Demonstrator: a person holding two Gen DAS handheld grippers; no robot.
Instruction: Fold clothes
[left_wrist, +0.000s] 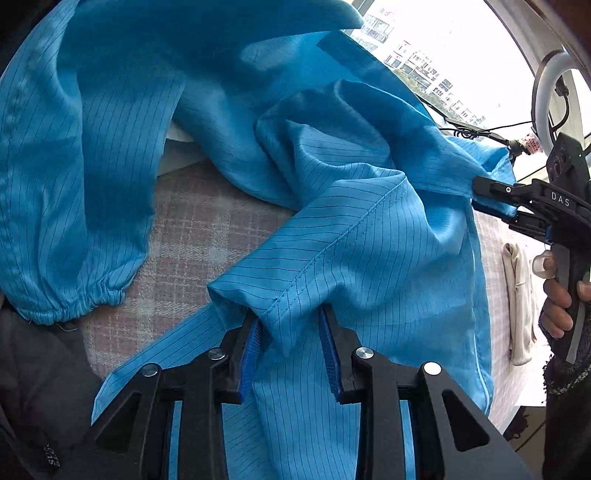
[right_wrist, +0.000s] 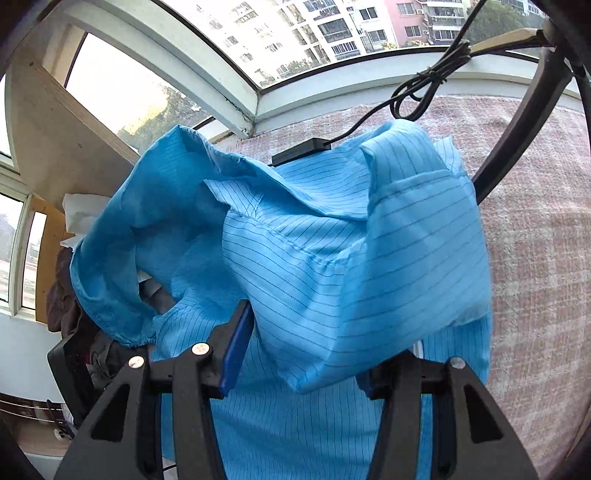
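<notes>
- Pink plaid cloth (left_wrist: 192, 236) covers the work surface under the window (right_wrist: 280, 44).
- Blue pinstriped garment (left_wrist: 332, 229) lies bunched on the cloth, partly lifted between both grippers; elastic cuff (left_wrist: 85, 301) rests on the cloth at left.
- Left gripper (left_wrist: 290, 350) is clamped on a hemmed fold of the garment, blue pads pressing both sides.
- Right gripper (right_wrist: 303, 354): the left wrist view shows it pinching the garment's far edge; in its own view fabric hides one pad.
- Hand (left_wrist: 557, 295) wraps the right gripper's handle.
- Black cable (right_wrist: 413, 92) lies on the cloth behind the garment.
</notes>
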